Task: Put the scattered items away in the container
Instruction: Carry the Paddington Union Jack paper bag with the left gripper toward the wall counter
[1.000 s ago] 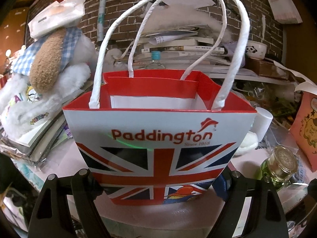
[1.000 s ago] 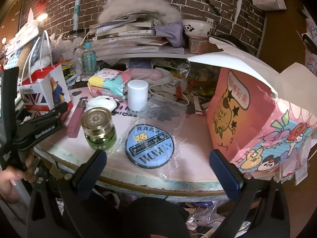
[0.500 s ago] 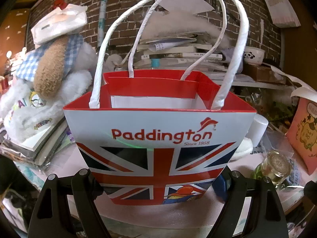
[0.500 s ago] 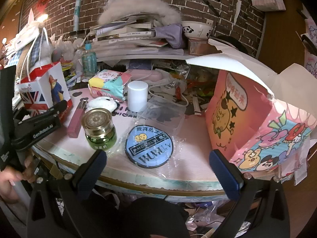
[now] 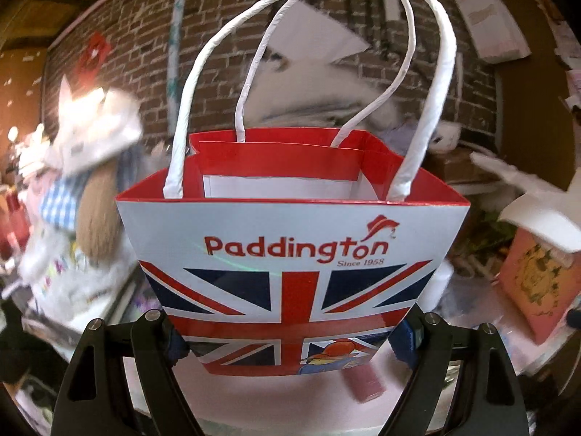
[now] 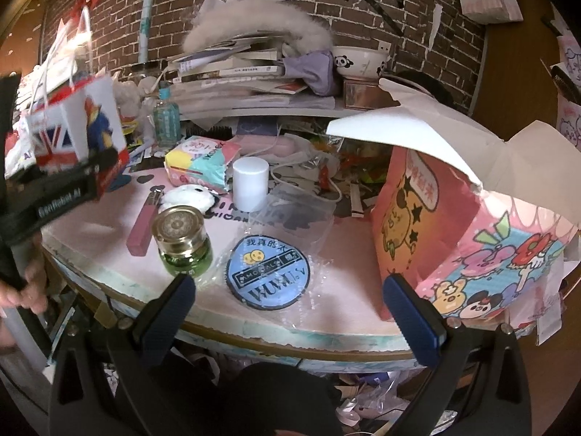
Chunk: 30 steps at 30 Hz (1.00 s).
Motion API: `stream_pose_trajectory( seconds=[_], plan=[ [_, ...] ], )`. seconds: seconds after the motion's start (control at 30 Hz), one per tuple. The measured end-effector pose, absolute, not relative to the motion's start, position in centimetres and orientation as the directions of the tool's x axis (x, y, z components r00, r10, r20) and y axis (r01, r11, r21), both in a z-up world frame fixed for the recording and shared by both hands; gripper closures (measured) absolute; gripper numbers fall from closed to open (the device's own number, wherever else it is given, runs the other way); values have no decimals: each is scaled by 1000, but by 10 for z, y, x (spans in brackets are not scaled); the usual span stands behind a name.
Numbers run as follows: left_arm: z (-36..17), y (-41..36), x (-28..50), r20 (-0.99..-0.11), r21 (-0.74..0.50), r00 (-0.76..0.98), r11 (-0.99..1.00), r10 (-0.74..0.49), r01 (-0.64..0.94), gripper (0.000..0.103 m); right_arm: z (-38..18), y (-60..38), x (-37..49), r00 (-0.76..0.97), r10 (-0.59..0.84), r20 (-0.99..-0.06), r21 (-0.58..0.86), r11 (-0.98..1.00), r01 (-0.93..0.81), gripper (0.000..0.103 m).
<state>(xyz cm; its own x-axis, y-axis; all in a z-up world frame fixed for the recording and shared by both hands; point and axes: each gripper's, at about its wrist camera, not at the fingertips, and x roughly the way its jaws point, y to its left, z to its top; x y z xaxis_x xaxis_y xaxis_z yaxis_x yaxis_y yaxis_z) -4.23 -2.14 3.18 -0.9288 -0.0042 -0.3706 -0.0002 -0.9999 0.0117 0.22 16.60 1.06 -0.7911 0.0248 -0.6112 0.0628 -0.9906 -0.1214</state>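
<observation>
Two grippers are in use. The left gripper (image 5: 290, 330) clamps the lower part of the white, red and blue Union Jack paper gift bag (image 5: 290, 254), its jaws pressed against both side walls; whether the bag rests on the pink round table (image 6: 348, 290) or is lifted cannot be told. The right gripper (image 6: 287, 290) hovers at the table's near edge, jaws spread wide, holding nothing. No item is visible inside the bag. Remaining on the table: green glass jar with gold lid (image 6: 181, 239), blue round patch in clear wrap (image 6: 268, 272), pink bar-shaped case (image 6: 143, 229), white cylindrical container (image 6: 250, 181). Judged progress: early; all collection remains.
</observation>
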Motion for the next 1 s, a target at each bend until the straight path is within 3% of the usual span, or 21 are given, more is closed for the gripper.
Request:
stream_pose_trajectory(
  seconds=[0.4, 0.7, 1.0],
  plan=[
    [105, 56, -45, -323, 52, -926, -973, 198, -226, 21, 6, 180, 15, -786, -7, -618, -129, -986, 109, 0],
    [138, 141, -60, -404, 70, -830, -891, 385, -448, 21, 1, 202, 23, -788, -37, -614, -106, -986, 129, 0],
    [153, 207, -77, -517, 46, -705, -807, 485, -589, 21, 2, 224, 26, -796, -28, -605, -86, -991, 101, 0]
  ],
)
